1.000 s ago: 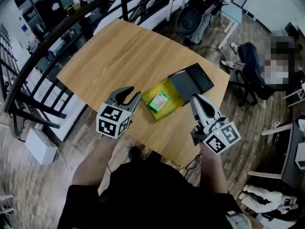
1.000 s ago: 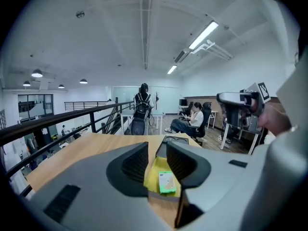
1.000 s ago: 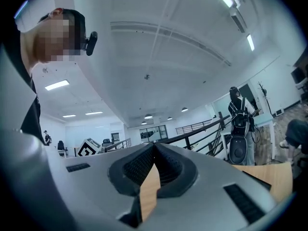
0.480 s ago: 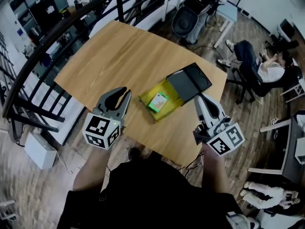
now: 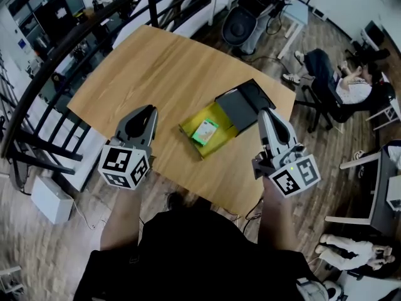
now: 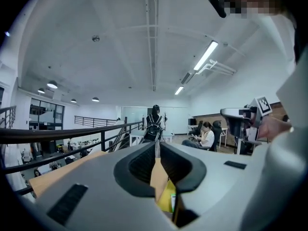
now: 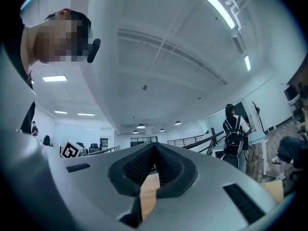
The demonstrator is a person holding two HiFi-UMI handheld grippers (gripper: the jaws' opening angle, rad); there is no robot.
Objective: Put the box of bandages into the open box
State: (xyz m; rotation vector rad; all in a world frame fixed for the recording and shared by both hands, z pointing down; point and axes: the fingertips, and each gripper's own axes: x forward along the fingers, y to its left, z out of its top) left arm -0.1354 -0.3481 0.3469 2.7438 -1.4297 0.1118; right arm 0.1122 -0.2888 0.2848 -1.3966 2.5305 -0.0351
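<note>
Bandage box (image 5: 205,131): inside open yellow box (image 5: 187,126) on table (image 5: 156,61), between the grippers, touching neither.
Left gripper (image 5: 150,109): jaws closing, tips together, empty.
Right gripper (image 5: 264,112): jaws together, empty.

1. A light wooden table (image 5: 156,68) fills the middle of the head view and stands on a wood-plank floor (image 5: 44,262).
2. A black metal railing (image 5: 50,55) curves along the upper left of that frame.
3. A white box-like unit (image 5: 49,199) sits on the floor at the lower left.
4. A seated person (image 5: 351,85) is at the right edge.
5. In the left gripper view, the white ceiling (image 6: 120,47) carries strip lights (image 6: 206,56) at the upper right and round lamps (image 6: 52,84) at the left.
6. A person with a black backpack (image 6: 155,123) stands at mid-frame, far back.
</note>
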